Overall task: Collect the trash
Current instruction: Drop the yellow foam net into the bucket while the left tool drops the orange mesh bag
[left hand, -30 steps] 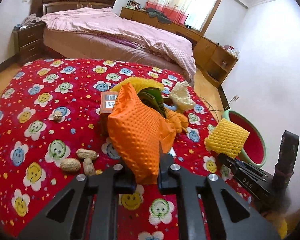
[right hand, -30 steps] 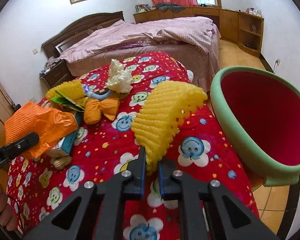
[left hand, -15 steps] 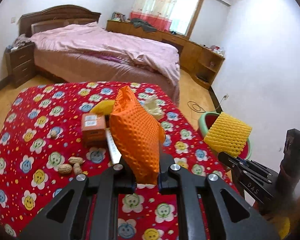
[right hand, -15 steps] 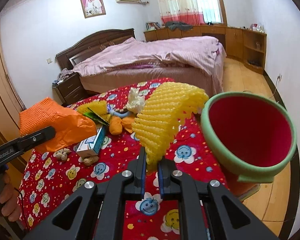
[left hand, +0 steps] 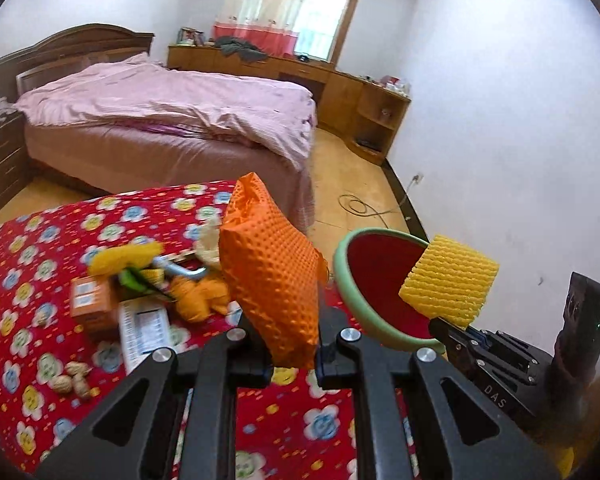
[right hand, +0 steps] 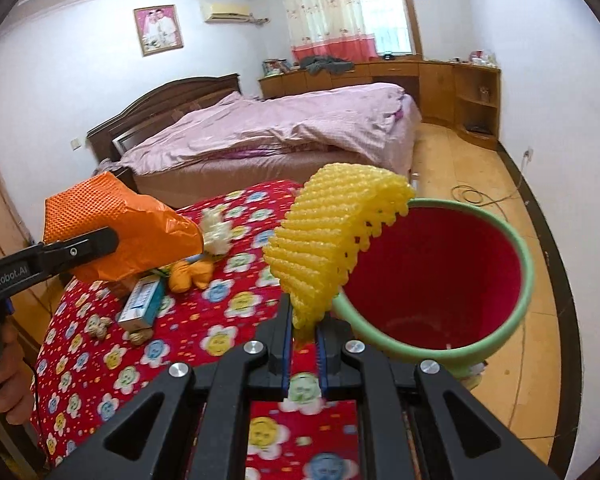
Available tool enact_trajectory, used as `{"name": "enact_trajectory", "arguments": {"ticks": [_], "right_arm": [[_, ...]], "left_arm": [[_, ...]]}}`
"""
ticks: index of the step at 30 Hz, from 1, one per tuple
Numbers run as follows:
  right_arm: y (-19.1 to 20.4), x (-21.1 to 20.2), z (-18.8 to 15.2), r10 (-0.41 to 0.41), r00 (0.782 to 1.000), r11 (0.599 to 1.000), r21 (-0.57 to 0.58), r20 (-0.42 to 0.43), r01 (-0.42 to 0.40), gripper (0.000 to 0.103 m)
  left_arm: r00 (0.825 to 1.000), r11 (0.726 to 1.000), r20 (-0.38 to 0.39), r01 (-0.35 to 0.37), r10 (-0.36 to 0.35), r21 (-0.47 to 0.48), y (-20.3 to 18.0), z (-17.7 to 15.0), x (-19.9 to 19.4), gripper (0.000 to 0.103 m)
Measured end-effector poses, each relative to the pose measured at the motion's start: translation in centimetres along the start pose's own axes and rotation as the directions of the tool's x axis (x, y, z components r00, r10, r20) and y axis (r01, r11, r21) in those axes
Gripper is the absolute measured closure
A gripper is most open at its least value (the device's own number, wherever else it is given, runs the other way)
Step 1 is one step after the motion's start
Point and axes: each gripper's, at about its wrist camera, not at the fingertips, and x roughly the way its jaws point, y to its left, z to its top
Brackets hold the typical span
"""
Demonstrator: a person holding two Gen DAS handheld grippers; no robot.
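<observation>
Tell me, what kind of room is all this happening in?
A home bedroom, most likely. A wide bed with a rumpled pink quilt and dark wooden headboard fills the middle, a framed couple's portrait hangs on the wall, and low wooden cabinets run beneath the curtained window.

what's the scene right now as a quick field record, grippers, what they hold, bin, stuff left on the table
left gripper: shut on orange foam bag, held above the table
right gripper: shut on yellow foam net, held at the bin's near rim
bin: green rim, red inside, beside the table edge, nothing visible inside
table: red smiley-flower cloth
left on table: orange box, white and teal carton, peanuts, orange peel, crumpled pale wrapper
task state: neither piece dropped yet
</observation>
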Motion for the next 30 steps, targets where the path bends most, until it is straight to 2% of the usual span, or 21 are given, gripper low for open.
{"name": "enact_trajectory", "arguments": {"ticks": [14, 21, 23, 25, 28, 30], "right_arm": [[-10.1, 2.2, 0.0, -0.103, 0.994, 0.982, 0.154, -0.039, 0.108, 0.091], [-13.3, 3.3, -0.4, -0.135, 0.989, 0.969, 0.198, -0.064, 0.145, 0.090], [-13.6, 3.4, -0.3, -0.145, 0.987, 0.968, 0.196, -0.061, 0.155, 0.090], [-13.8, 3.3, -0.3, -0.153, 0.987, 0.968, 0.192, -0.054, 0.160, 0.089], [-13.9, 3.3, -0.3, -0.153, 0.987, 0.970, 0.185, -0.045, 0.159, 0.077], [-13.8, 3.3, -0.4, -0.148, 0.988, 0.972, 0.180, -0.038, 0.152, 0.070]], "left_arm": [[0.991, 0.990, -0.119, 0.082, -0.068, 0.116, -7.5, 0.3, 10.1, 0.089], [0.984, 0.983, -0.157, 0.106, -0.082, 0.153, -9.5, -0.1, 13.9, 0.089], [0.983, 0.981, -0.167, 0.104, -0.076, 0.166, -9.9, -0.1, 14.4, 0.085], [0.983, 0.980, -0.169, 0.096, -0.067, 0.174, -10.1, -0.2, 14.9, 0.072], [0.987, 0.980, -0.156, 0.077, -0.048, 0.183, -10.1, -0.3, 15.1, 0.062], [0.988, 0.982, -0.149, 0.062, -0.035, 0.181, -9.8, -0.3, 14.9, 0.060]]}}
